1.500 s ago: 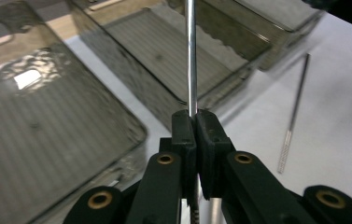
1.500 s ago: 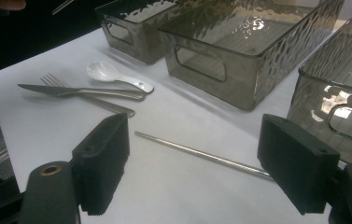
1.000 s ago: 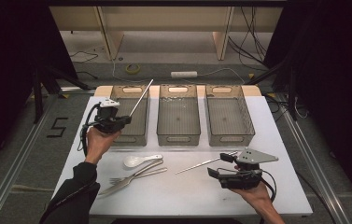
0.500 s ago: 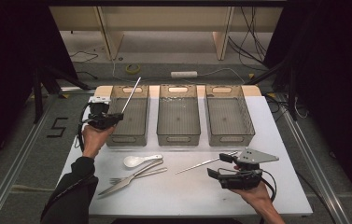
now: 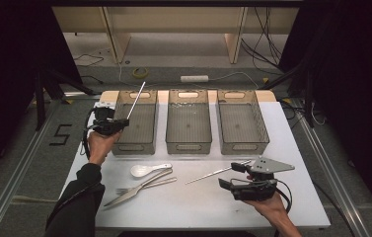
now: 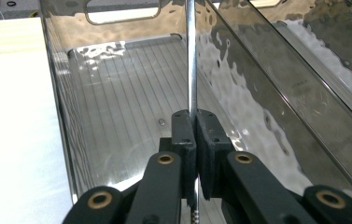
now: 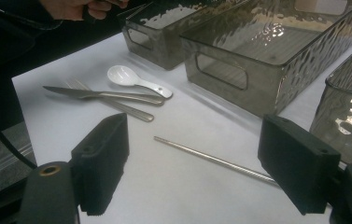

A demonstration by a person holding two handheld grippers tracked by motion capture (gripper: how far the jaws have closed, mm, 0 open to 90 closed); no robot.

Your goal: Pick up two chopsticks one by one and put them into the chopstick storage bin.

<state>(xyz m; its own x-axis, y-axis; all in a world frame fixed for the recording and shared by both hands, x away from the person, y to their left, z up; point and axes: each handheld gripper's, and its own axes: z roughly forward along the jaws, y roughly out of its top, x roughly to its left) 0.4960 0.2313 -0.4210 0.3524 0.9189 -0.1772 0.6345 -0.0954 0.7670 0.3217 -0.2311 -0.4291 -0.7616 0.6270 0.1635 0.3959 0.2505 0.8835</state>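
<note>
My left gripper [image 5: 121,121] is shut on a metal chopstick [image 5: 135,101], which slants up and away over the left grey bin [image 5: 131,147]. In the left gripper view the chopstick [image 6: 191,56] rises straight from between the closed pads, above the bin floor [image 6: 117,93]. My right gripper [image 5: 232,176] rests low at the table's front right, jaws wide open. A second metal chopstick [image 5: 213,174] lies flat on the white table just ahead of it. In the right gripper view that chopstick [image 7: 187,149] lies between the open pads [image 7: 101,158], untouched.
Middle bin [image 5: 188,147] and right bin [image 5: 245,146] stand in a row beside the left one. A white spoon [image 5: 146,170], a fork [image 5: 146,185] and a knife [image 5: 129,195] lie at the front left; the spoon [image 7: 131,79] and knife [image 7: 99,93] are beyond the right gripper.
My left gripper has shifted a little leftward with the chopstick, whose tip now stands over the left bin's far end. The right gripper has stayed put.
</note>
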